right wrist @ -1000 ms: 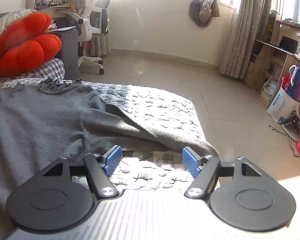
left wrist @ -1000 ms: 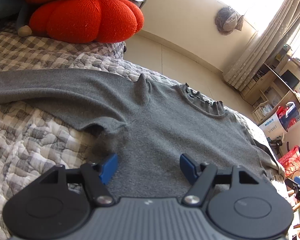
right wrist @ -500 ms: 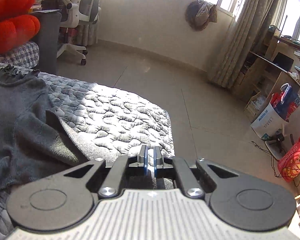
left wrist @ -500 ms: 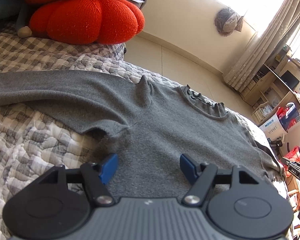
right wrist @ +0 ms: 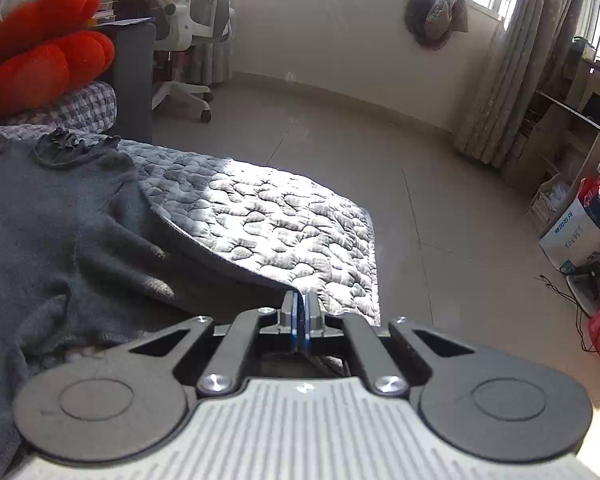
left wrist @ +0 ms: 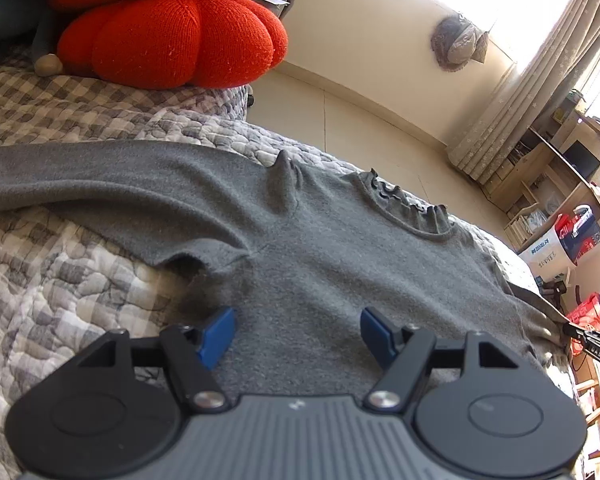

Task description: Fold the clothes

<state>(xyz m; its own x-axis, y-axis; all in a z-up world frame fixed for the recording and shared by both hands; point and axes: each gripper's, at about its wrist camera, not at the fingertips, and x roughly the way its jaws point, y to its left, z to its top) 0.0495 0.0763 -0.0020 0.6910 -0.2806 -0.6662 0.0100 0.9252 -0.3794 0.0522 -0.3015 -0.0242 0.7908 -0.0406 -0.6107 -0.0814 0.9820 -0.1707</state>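
Observation:
A grey long-sleeved sweater (left wrist: 340, 248) lies spread front-up on a quilted bed cover (left wrist: 40, 280), its frilled collar toward the room. One sleeve stretches away to the left. My left gripper (left wrist: 298, 332) hovers open over the sweater's lower body, nothing between its blue pads. In the right wrist view the other sleeve of the sweater (right wrist: 60, 220) runs as a raised, taut edge into my right gripper (right wrist: 300, 312), which is shut on its end. That right gripper (left wrist: 572, 330) also shows at the far right of the left wrist view, at the sleeve's tip.
A red knitted cushion (left wrist: 168, 36) sits at the head of the bed. The bed cover (right wrist: 280, 208) ends at a corner just past the right gripper, with tiled floor beyond. An office chair (right wrist: 188, 20) stands behind; bags (right wrist: 580, 224) and shelves line the right wall.
My right gripper moved right toward the bed corner, went from open to shut, and now pinches the sleeve end, drawing it taut. The left gripper stayed still and open.

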